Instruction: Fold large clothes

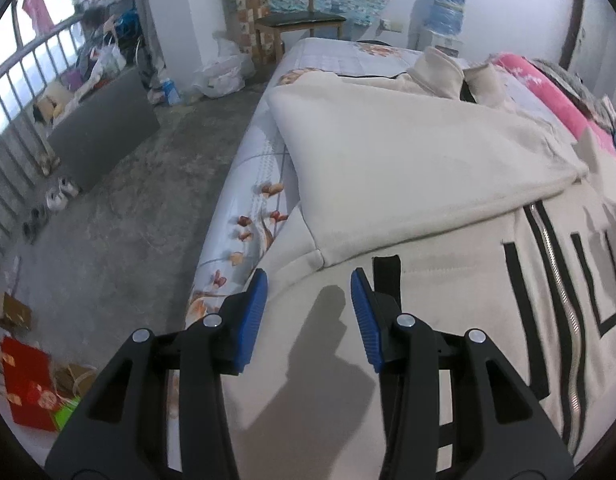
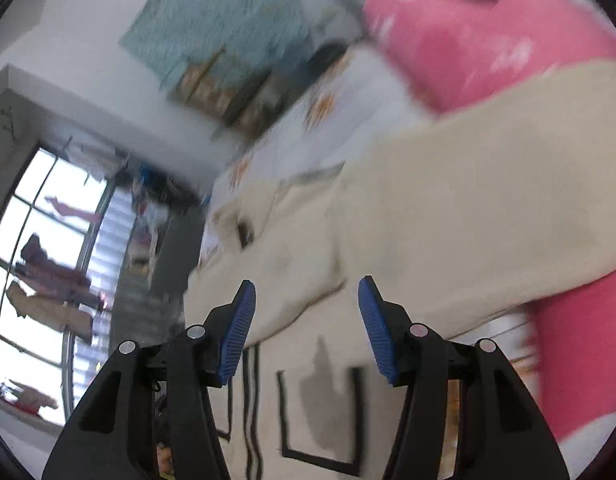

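A large cream zip-up jacket with black stripes and a silver zipper lies on the bed. One side is folded over its front. My left gripper is open and empty, just above the jacket's lower left part near the folded sleeve's cuff. In the tilted, blurred right wrist view the same jacket fills the middle. My right gripper is open and empty, above the jacket's black lettering and a folded sleeve.
The bed has a pale floral sheet, with its left edge beside a grey concrete floor. A pink blanket lies at the bed's far right and also shows in the right wrist view. A wooden chair stands beyond the bed.
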`<state>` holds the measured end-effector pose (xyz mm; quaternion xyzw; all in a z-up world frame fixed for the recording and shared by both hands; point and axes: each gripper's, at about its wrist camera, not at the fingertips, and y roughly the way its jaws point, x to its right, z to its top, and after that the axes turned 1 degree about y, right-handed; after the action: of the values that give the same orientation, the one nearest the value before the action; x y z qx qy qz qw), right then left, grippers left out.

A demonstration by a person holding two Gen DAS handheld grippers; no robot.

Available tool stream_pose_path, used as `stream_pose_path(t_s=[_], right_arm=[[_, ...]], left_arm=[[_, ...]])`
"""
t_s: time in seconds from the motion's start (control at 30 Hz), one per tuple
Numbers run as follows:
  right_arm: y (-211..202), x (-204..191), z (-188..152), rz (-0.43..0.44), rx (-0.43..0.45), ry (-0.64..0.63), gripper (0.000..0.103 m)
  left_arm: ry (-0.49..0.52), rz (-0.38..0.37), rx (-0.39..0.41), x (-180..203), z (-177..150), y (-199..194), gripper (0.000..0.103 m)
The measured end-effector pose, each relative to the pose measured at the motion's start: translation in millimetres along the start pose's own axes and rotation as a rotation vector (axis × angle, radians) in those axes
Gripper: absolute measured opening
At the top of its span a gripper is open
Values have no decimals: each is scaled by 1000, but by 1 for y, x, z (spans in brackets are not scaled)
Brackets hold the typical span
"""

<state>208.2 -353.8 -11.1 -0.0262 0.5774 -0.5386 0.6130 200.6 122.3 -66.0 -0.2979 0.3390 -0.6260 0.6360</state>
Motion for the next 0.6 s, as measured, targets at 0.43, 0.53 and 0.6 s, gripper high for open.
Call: stream_pose_path(t_s=[0.43, 0.53, 0.6], right_arm=[[97, -9, -13, -137, -39, 110, 45], [108, -9, -11, -191, -9, 106, 38], [112, -7, -12, -225, 18, 111, 28]], left_arm=[[105, 114, 22, 0, 3, 14, 35], [64, 99, 31, -10, 4, 16, 31], [37, 95, 39, -15, 4, 16, 28]])
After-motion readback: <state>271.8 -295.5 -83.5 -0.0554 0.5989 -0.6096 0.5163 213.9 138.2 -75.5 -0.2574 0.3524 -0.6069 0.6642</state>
